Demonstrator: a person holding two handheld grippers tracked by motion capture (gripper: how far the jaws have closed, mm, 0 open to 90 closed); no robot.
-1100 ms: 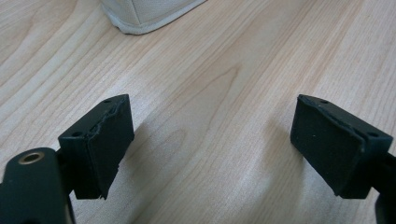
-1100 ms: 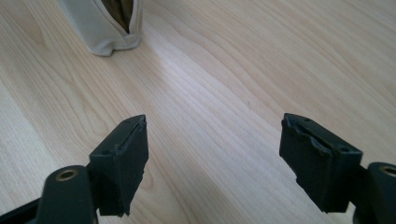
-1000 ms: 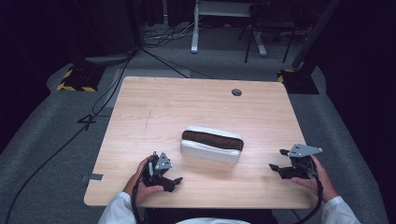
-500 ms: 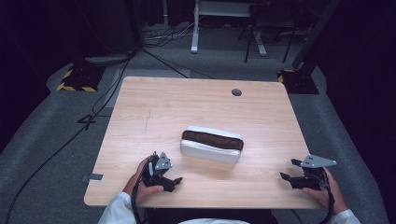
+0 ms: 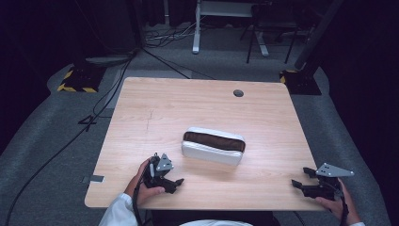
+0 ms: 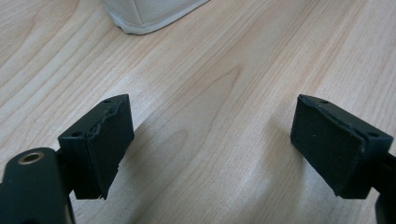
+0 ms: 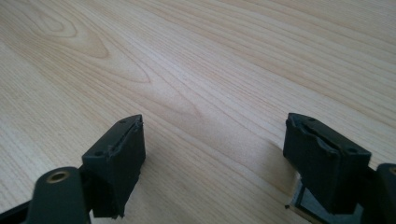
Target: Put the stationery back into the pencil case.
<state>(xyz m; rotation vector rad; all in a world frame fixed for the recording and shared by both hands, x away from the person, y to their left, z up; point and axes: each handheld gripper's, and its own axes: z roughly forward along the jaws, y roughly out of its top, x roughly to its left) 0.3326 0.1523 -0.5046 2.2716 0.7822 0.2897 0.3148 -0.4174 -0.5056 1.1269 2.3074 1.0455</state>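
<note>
Pouch, white with a brown top, lies in the middle of the worktop. Both jaws are wide apart and hold nothing. Left gripper sits near the pouch; right gripper waits at the worktop's corner.

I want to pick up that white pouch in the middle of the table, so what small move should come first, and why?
Probably ease the left gripper forward toward the white pouch: its jaws are open, empty, and nearer than the right gripper at the table edge.
</note>
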